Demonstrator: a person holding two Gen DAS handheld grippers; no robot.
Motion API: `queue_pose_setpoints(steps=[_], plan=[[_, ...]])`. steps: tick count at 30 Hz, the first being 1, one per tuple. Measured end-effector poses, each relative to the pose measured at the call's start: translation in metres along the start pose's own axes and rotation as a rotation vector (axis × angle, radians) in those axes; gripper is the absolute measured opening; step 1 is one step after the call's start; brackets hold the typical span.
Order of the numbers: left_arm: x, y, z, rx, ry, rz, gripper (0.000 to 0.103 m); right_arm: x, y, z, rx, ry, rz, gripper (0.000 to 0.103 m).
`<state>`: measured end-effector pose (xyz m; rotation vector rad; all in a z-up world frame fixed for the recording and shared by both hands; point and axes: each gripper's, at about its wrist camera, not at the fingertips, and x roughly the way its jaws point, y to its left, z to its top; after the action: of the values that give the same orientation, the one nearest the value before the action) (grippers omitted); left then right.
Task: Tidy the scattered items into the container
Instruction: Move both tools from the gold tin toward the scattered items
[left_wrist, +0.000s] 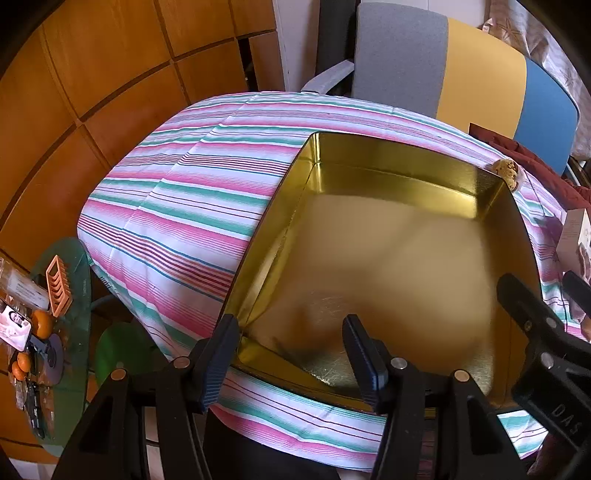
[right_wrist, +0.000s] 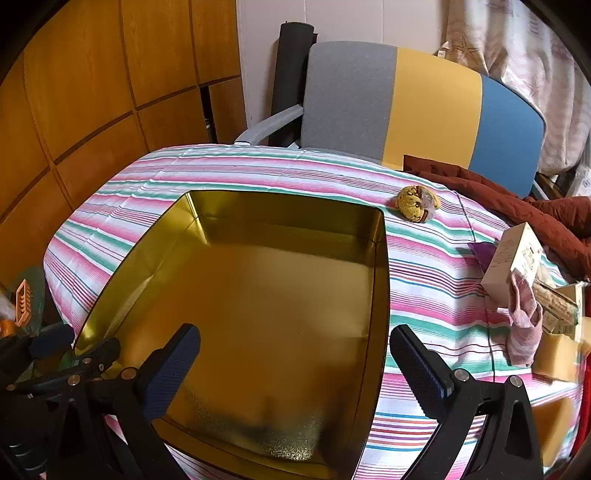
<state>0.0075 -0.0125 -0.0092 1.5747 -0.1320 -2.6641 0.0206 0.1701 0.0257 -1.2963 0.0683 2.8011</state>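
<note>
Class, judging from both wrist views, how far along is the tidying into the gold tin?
Done: nothing; the gold tin is empty. In hand: nothing; the left gripper and right gripper are open over it. Left: the yellow pouch, white box and pink cloth lie on the striped cloth.

home | striped tablecloth (right_wrist: 424, 280) | wood-panelled wall (right_wrist: 92, 92) | tricolour chair (right_wrist: 424, 107) | oranges (left_wrist: 40, 323)
</note>
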Motion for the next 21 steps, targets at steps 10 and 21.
queue_pose_setpoints(steps=[10, 21], plan=[[-0.002, -0.003, 0.000, 0.003, 0.004, -0.011, 0.058, -0.005, 0.000, -0.002, -0.013, -0.006, 0.000, 0.103], [-0.001, -0.007, -0.001, 0.006, 0.006, -0.013, 0.058, -0.011, -0.007, -0.001, -0.003, -0.022, -0.003, 0.103]])
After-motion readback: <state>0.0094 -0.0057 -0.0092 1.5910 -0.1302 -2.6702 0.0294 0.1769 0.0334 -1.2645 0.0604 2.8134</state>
